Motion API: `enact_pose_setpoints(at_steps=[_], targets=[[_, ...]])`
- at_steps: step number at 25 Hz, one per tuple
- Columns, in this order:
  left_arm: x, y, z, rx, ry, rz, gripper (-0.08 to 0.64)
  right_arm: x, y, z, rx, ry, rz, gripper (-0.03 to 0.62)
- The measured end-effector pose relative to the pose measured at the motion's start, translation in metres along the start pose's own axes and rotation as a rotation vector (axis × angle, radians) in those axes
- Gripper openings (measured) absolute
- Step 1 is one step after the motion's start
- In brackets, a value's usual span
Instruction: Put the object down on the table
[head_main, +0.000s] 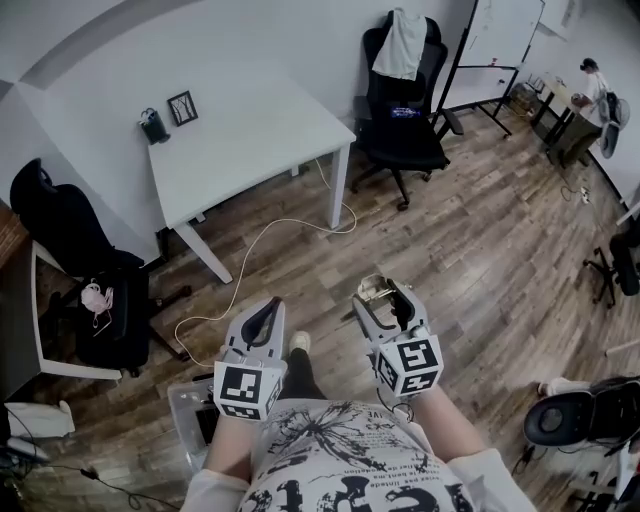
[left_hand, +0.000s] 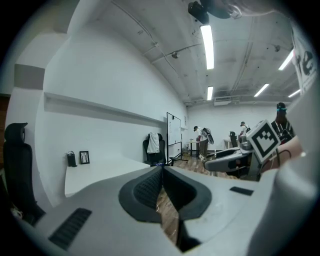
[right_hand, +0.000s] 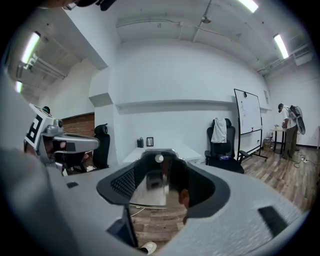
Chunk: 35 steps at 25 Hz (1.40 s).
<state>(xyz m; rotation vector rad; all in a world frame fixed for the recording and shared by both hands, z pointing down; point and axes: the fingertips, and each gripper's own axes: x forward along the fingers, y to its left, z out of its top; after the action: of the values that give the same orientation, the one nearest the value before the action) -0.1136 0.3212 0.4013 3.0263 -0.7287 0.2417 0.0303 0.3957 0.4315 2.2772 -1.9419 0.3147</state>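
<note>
My right gripper (head_main: 385, 292) is shut on a small shiny, pale object (head_main: 377, 289). In the right gripper view that object (right_hand: 154, 186) fills the gap between the dark pads (right_hand: 120, 182) and reflects the room; what it is I cannot tell. My left gripper (head_main: 266, 314) is shut with nothing in it, its jaws meeting at the tip (left_hand: 161, 171). Both are held over the wooden floor, well short of the white table (head_main: 250, 140), which stands ahead and to the left. The table (right_hand: 167, 150) shows past the held object.
A small picture frame (head_main: 182, 107) and a dark item (head_main: 153, 127) stand at the table's far left corner. A black office chair (head_main: 405, 110) with a white cloth stands right of the table, another chair (head_main: 80, 260) to the left. A cable (head_main: 270, 238) lies across the floor.
</note>
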Motion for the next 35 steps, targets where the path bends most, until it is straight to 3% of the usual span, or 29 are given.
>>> enact_pose_setpoints(at_steps=[11,15,18,30,35], targets=[[0.122,0.175,0.034,-0.007,-0.009,0.04,0.012,0.202,-0.011,0.069,-0.001,-0.003,0.012,0.279],[0.152,0.225,0.038,0.033,-0.009,0.039,0.012,0.265,-0.008,0.082,-0.015,0.003,0.02,0.279],[0.171,0.258,0.038,0.008,-0.006,0.06,0.012,0.304,-0.007,0.09,-0.012,0.013,0.03,0.279],[0.236,0.362,0.012,-0.071,0.051,0.231,0.012,0.452,-0.005,0.1,-0.052,0.053,0.183,0.279],[0.281,0.411,0.023,-0.068,0.058,0.342,0.012,0.531,-0.018,0.125,-0.07,0.041,0.277,0.279]])
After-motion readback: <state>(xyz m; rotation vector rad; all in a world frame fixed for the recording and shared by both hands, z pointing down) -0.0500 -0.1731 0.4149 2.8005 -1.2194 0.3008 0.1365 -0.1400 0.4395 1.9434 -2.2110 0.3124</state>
